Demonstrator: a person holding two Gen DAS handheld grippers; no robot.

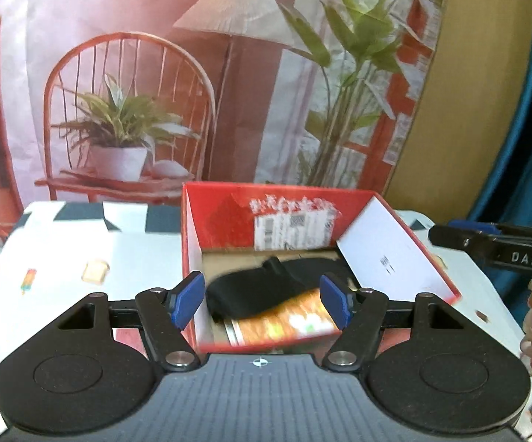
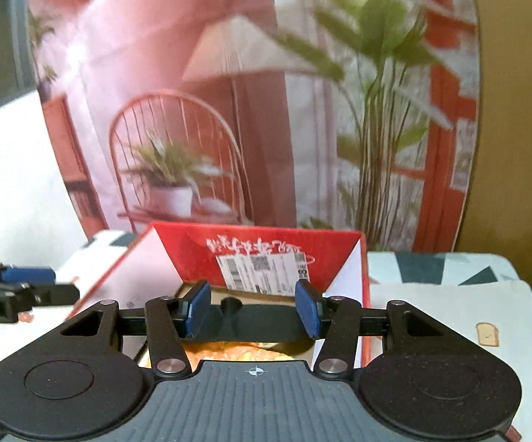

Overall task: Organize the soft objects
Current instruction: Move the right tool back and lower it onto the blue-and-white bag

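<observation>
black cloth (image 1: 262,291) – limp (folded) – in red box (image 1: 225,217); both claws (image 1: 262,300) (image 2: 253,307) agape, empty

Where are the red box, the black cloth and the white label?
red box (image 1: 225,217), left wrist view, on its red back wall.
black cloth (image 1: 251,291), left wrist view, on its middle fold.
white label (image 2: 262,270), right wrist view, on its centre.
</observation>
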